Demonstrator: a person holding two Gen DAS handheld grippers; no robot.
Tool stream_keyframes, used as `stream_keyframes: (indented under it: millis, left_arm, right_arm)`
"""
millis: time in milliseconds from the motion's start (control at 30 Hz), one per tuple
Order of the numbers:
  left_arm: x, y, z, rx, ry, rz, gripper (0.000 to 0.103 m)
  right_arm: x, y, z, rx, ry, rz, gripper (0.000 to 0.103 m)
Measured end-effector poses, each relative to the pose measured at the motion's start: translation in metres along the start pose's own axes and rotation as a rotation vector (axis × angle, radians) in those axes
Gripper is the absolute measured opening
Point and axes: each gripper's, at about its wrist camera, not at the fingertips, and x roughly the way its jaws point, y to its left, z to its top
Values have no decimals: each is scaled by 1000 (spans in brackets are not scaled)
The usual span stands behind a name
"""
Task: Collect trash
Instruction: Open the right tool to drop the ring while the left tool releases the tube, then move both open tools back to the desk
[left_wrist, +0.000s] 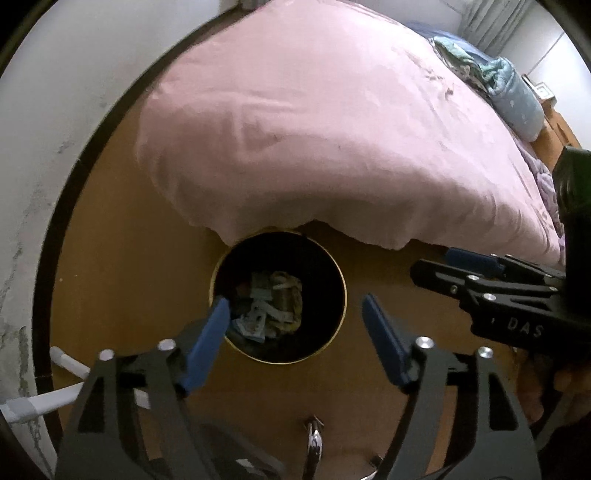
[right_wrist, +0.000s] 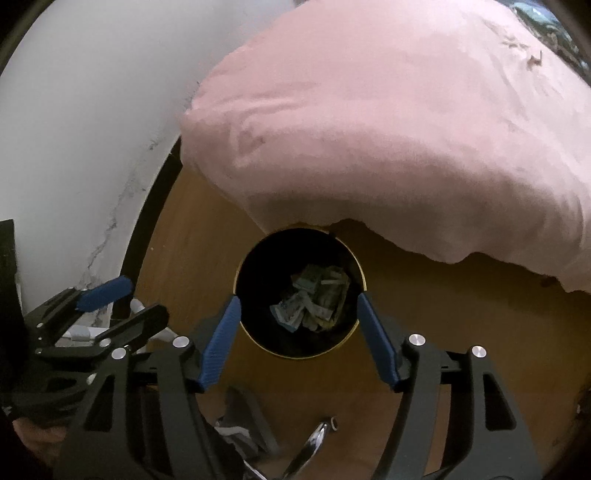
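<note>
Below, round gold-rimmed bin, crumpled wrappers

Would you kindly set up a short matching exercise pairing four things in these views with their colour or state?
Things:
1. bin
2. bedcover
3. left gripper
4. floor

Descriptions:
A. pink, hanging over the bed's edge
B. brown wood
C. black with a gold rim, crumpled paper inside
D. open, holding nothing, above the bin

Pairs: 1-C, 2-A, 3-D, 4-B
</note>
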Motion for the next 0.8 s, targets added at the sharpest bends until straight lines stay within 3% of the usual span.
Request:
stream_keyframes:
  millis: [200, 300, 400, 567, 800]
  left_arm:
    - [-98, 15, -18, -18, -119, 64, 93]
    - [-163, 36, -40, -52, -212, 84, 95]
    - [-229, 70, -73, -106, -304, 151, 96]
    - [-319, 154, -160, -307, -405, 321, 96]
    - [-405, 263, -326, -658, -430, 541, 96]
  right_arm:
    - [-52, 46, -5, -84, -106, 35, 76]
    - [-79, 92, -7, -179, -159, 78, 76]
    - [-99, 155, -13, -298, -194, 139, 83]
    - [-108, 287, -51, -553, -192, 270, 83]
    - [-94, 458, -144, -902, -94, 446, 83]
